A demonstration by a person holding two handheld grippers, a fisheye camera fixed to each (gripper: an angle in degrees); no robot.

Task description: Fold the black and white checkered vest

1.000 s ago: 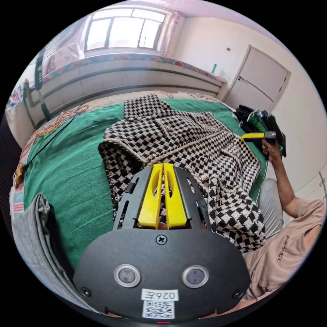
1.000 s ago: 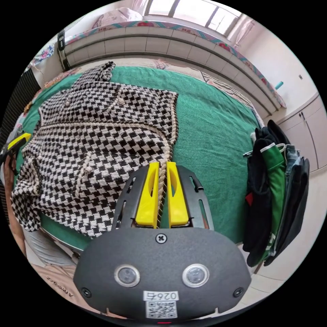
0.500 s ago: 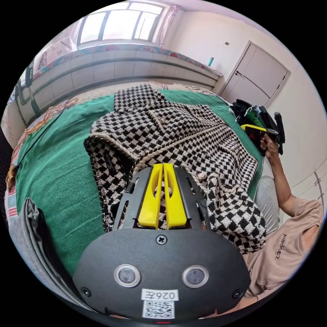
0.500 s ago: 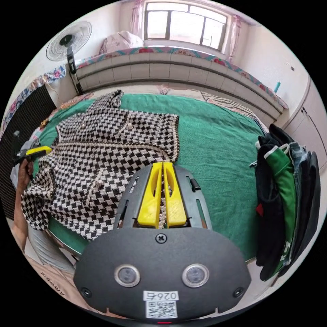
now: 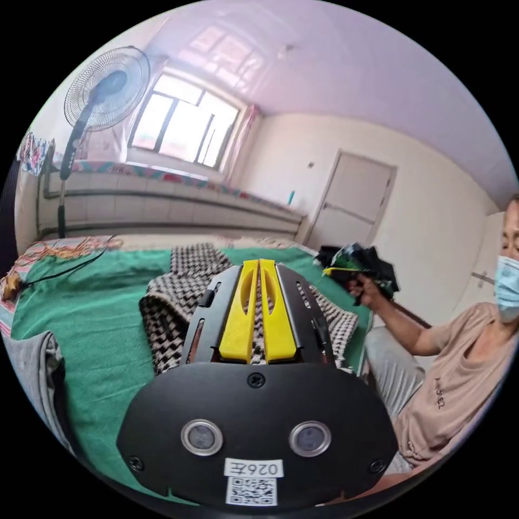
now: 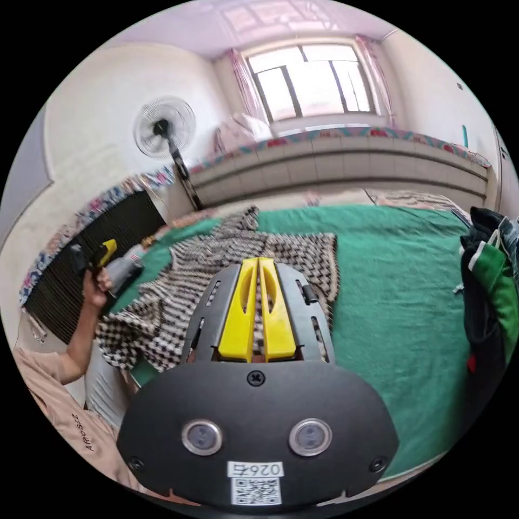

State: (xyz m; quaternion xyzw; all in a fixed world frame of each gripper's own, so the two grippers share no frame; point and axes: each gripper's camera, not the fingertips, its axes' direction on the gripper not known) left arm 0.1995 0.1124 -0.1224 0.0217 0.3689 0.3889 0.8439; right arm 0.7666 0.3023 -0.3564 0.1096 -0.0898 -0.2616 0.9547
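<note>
A green blanket (image 6: 400, 303) covers the bed where a black and white checkered vest (image 6: 227, 270) lies spread and rumpled, one edge hanging over the near side toward the seated person (image 5: 459, 373). In the left gripper view the vest (image 5: 167, 308) sits just beyond the jaws, bunched rather than flat. A standing fan (image 5: 102, 86) rises by the window (image 6: 313, 81), and a pile of dark and green clothes (image 6: 494, 286) waits at the blanket's far edge.

The left gripper (image 5: 259, 265) is raised clear of the cloth, its yellow jaws pressed together on nothing; it also appears in the right gripper view (image 6: 105, 251), held up in the person's hand. The right gripper (image 6: 258, 263) likewise has its jaws pressed together, empty, above the vest, and it shows in the left gripper view (image 5: 338, 270) lifted near the dark clothes.

No clean fold can be made out, so the folding appears largely still to do: the vest likely needs smoothing before either side is brought over.
</note>
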